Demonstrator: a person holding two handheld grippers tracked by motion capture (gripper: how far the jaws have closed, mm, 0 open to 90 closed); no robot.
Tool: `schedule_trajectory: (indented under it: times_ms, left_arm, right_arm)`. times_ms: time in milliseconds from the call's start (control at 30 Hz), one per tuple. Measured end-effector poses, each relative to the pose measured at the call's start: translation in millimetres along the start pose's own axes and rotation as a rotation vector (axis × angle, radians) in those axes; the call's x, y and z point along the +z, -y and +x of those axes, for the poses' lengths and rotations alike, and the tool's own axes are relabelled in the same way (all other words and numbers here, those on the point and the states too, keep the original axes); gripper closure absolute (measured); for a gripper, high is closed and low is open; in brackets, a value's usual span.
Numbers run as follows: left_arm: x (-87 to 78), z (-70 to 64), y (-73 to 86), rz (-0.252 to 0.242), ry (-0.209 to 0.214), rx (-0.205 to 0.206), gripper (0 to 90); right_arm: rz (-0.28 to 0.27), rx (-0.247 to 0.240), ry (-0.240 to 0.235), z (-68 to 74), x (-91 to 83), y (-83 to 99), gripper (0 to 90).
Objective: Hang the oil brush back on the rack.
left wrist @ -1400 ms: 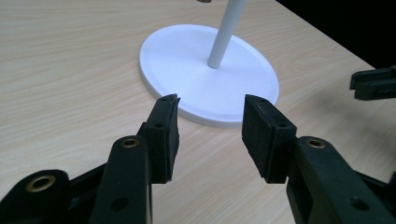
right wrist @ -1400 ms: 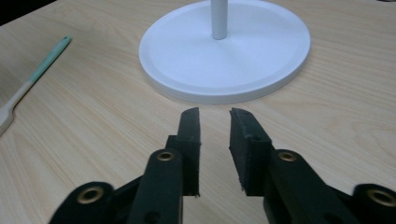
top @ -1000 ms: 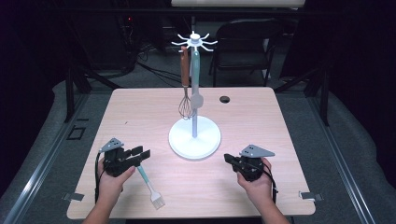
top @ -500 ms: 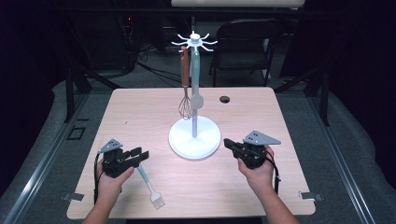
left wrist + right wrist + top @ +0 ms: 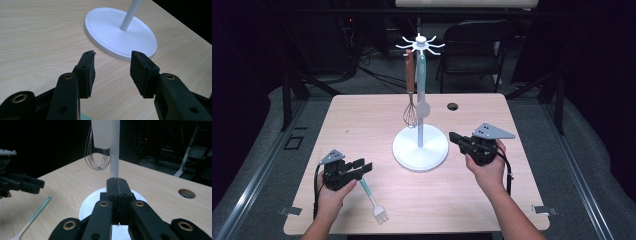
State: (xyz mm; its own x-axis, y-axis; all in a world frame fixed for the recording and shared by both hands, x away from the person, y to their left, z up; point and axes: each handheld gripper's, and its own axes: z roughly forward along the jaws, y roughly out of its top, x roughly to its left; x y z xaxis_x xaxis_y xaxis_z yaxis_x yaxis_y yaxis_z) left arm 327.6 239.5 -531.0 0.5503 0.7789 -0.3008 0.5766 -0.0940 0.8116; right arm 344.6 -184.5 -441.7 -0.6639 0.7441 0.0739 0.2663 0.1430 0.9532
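Two grippers sit low in frame: your left gripper, jaws spread, hovers over the teal-handled brush lying at the desk's lower left, while your right gripper, jaws pressed together, points at the white stand mid-frame.

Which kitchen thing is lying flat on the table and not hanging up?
The teal-handled brush, lying by the left tool. The whisk and the pale spatula both hang from the white rack.
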Motion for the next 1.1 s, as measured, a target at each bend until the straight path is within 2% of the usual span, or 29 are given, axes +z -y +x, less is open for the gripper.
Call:
schedule_trajectory:
  times_ms: [300, 700, 767, 933, 1100]
  left_arm:
    - [-0.3, 1.7, -0.1, 0.001, -0.006, -0.005, 55.1]
    - [-1.5, 3.7, -0.2, 0.006, 0.000, -0.006, 56.2]
    - [-1.1, 4.2, 0.4, -0.006, -0.003, -0.012, 55.5]
    - [0.5, 5.5, 1.6, 0.000, -0.004, -0.009, 55.1]
    - [1.3, 5.6, 0.7, -0.006, 0.000, -0.010, 55.0]
  right_arm:
    - [-0.060, -0.017, -0.020, 2.6, 2.3, -32.4, 90.0]
    - [-0.136, -0.025, -0.010, -2.4, 5.9, -85.6, 90.0]
    - [-0.152, -0.020, -0.010, -3.5, 7.5, -93.9, 90.0]
    - [-0.187, 0.002, -0.013, -3.2, 7.6, -114.9, 90.0]
    - [-0.203, -0.034, 0.013, -2.2, 8.9, -137.0, 90.0]
